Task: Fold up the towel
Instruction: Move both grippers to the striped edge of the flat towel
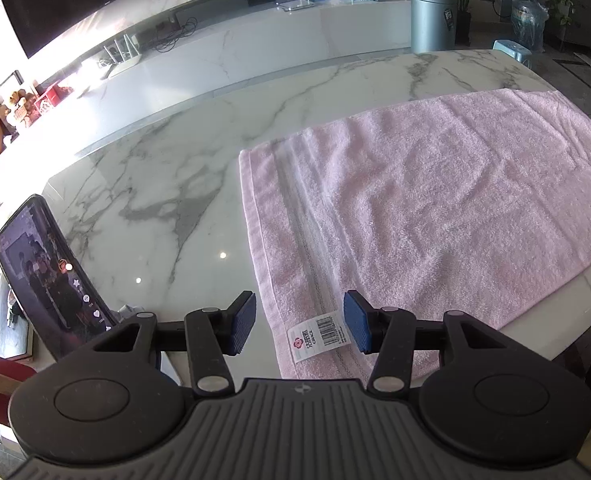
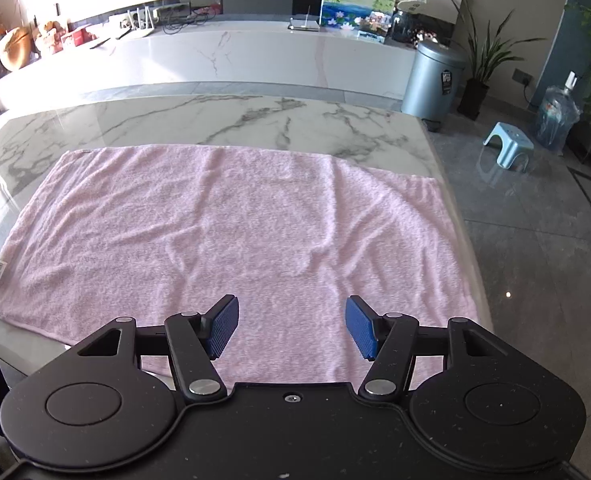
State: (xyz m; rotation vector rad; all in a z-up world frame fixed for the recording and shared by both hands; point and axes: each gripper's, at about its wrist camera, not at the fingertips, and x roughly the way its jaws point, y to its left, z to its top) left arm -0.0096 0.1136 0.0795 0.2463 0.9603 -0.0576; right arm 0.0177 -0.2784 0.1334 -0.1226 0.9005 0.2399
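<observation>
you're between grasps: the towel [image 2: 231, 236] lies flat on the table [image 1: 167, 184], right end near the table's edge, likely folded once already, though the layers are hard to see. your left gripper [image 1: 299, 326] hangs over the tagged near corner, fingers [image 1: 242, 322] partly apart, empty. your right gripper [image 2: 291, 328] hovers over the near edge, also apart and empty. next, pinch both near corners together.

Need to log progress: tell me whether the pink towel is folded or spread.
Spread: the pink towel lies flat on the marble table, no fold visible.
</observation>
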